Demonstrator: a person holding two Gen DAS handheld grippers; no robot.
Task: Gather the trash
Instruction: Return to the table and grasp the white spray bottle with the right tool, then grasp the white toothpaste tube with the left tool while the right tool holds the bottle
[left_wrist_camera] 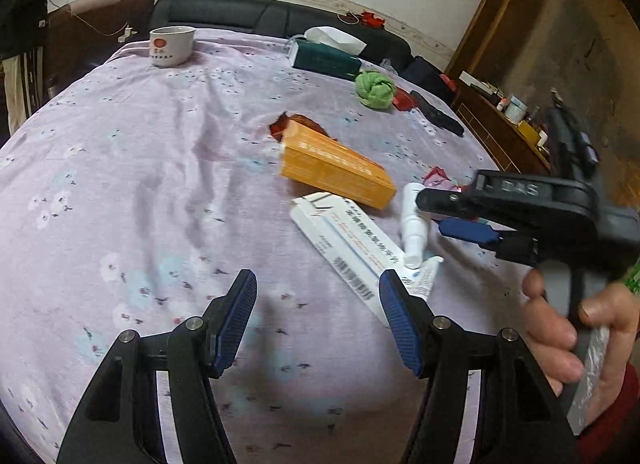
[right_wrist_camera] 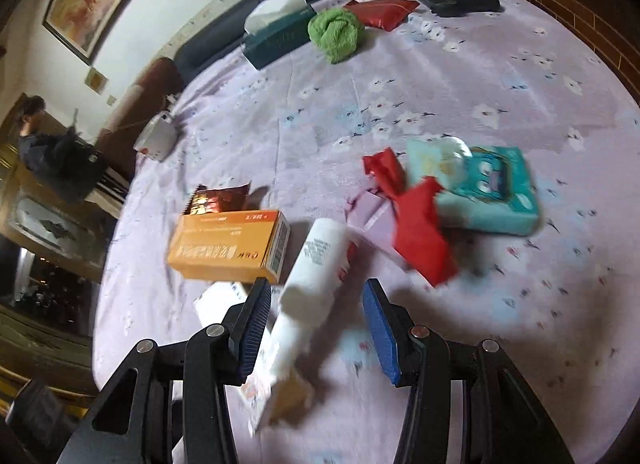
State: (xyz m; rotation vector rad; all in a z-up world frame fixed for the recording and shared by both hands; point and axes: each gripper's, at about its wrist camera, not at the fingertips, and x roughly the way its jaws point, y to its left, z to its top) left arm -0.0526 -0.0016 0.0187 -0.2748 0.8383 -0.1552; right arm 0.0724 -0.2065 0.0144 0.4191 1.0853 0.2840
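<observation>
Trash lies on a bed with a lilac flowered sheet [left_wrist_camera: 140,184]. It includes an orange box [left_wrist_camera: 336,168] [right_wrist_camera: 228,244], a white barcode box [left_wrist_camera: 344,252] [right_wrist_camera: 216,300], a white spray bottle [left_wrist_camera: 412,224] [right_wrist_camera: 316,260], a brown snack wrapper [left_wrist_camera: 304,124] [right_wrist_camera: 216,200] and red wrappers [right_wrist_camera: 416,232]. My right gripper [right_wrist_camera: 316,288] [left_wrist_camera: 430,215] is open, and the bottle lies between its fingers without being clamped. A blurred crumpled packet [right_wrist_camera: 272,388] sits under the bottle's near end. My left gripper [left_wrist_camera: 318,284] hovers open and empty just left of the white box.
A teal wipes pack [right_wrist_camera: 488,192] lies right of the red wrappers. Farther back are a green cloth ball [left_wrist_camera: 374,88] [right_wrist_camera: 336,34], a tissue box [left_wrist_camera: 324,58] [right_wrist_camera: 276,36], a red pouch [right_wrist_camera: 380,12], a black object [left_wrist_camera: 438,118] [right_wrist_camera: 456,0] and a cup [left_wrist_camera: 172,46]. A person [right_wrist_camera: 32,132] stands far left.
</observation>
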